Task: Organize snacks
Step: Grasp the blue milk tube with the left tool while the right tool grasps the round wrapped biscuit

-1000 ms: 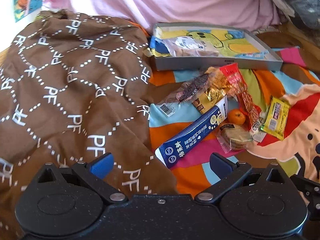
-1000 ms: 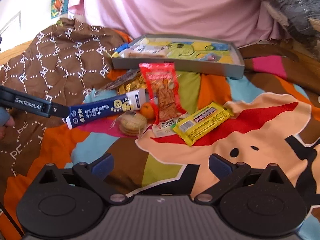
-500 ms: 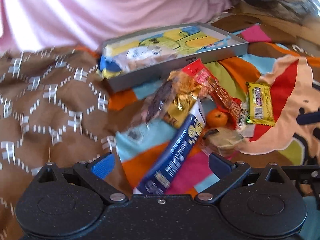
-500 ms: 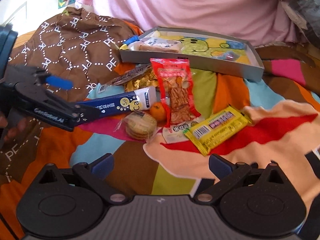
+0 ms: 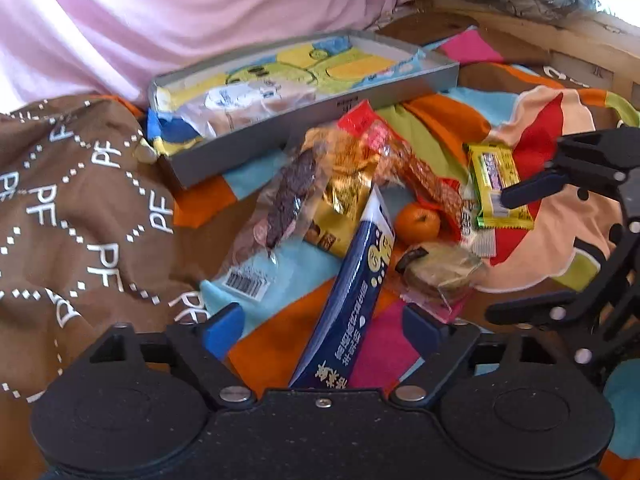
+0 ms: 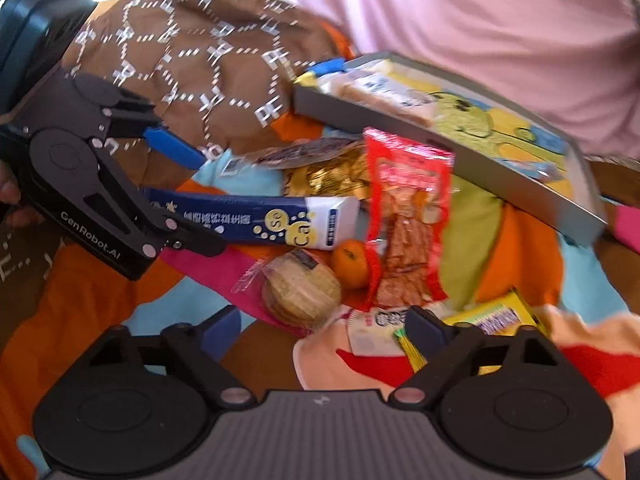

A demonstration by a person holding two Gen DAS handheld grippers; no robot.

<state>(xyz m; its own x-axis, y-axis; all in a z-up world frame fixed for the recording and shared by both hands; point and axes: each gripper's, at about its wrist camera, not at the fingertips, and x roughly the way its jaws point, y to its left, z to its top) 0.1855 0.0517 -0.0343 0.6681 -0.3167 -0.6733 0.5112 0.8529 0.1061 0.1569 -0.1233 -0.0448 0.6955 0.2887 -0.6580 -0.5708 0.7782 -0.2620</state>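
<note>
A long dark-blue box [image 5: 352,292] lies on the colourful blanket, and my left gripper [image 5: 320,330] is open with the box's near end between its fingers. In the right wrist view, the left gripper [image 6: 208,204] straddles that same blue box [image 6: 256,220]. My right gripper [image 6: 324,330] is open and empty, low over a round cracker pack [image 6: 302,288] and a yellow bar [image 6: 496,316]. A small orange [image 5: 418,222], a red packet [image 5: 400,160], a gold packet [image 5: 340,208] and a dark snack in clear wrap [image 5: 288,196] lie just beyond. Farther back is a grey tray [image 5: 320,120] holding a bread packet [image 5: 240,108].
A rumpled brown patterned blanket [image 5: 80,200] rises on the left, right against the tray's corner. Pink cloth [image 5: 200,20] hangs behind the tray. A wooden edge [image 5: 560,48] runs at the back right. My right gripper [image 5: 496,258] shows at the right of the left wrist view.
The left gripper has swung right and moved forward until the blue box lies between its fingers. The right gripper has moved forward and left, closer to the cracker pack and yellow bar.
</note>
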